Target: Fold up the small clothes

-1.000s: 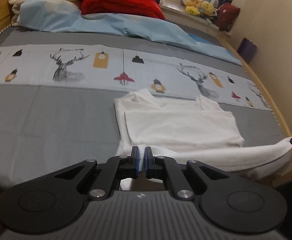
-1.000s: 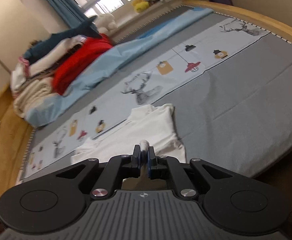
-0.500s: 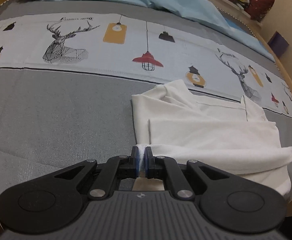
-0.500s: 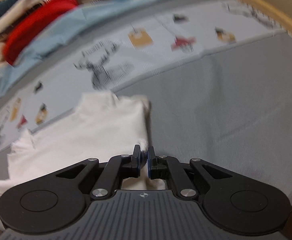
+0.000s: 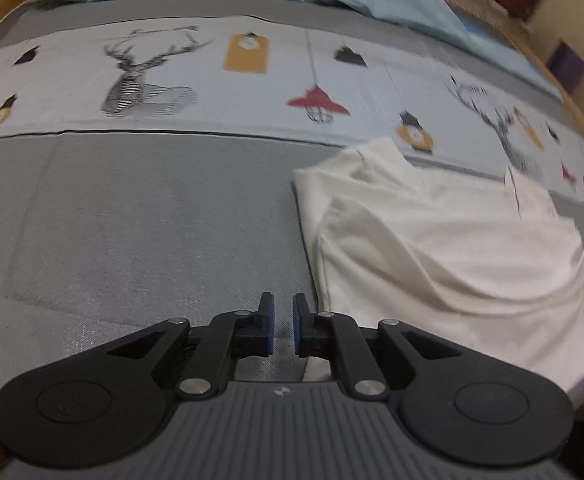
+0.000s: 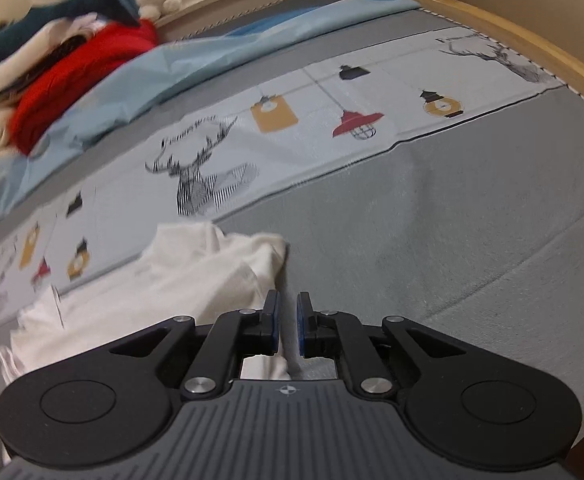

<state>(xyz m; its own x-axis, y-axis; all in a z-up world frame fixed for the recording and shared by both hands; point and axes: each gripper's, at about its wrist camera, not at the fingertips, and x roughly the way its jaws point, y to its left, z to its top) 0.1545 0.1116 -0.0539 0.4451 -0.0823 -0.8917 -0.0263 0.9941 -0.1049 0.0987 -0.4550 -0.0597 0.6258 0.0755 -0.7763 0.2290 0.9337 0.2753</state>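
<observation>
The bed [image 5: 139, 232], covered in a grey sheet with a printed band of deer and lanterns, is carrying the work; a white garment [image 5: 444, 248], already folded over on itself, is lying on the grey part just below that band, its long axis running across the bed between the two grippers. In the left wrist view the garment is lying to the right of the left gripper [image 5: 283, 322], its near left edge just beside the right finger; in the right wrist view the same garment [image 6: 195, 280] is lying to the left of the right gripper [image 6: 287, 324], its right edge passing under the left finger. Both grippers are opening, their jaws standing narrowly apart; no cloth is showing between the pads of either, so the garment is resting free; each gripper is flanking one short end, neither plainly nearer.
</observation>
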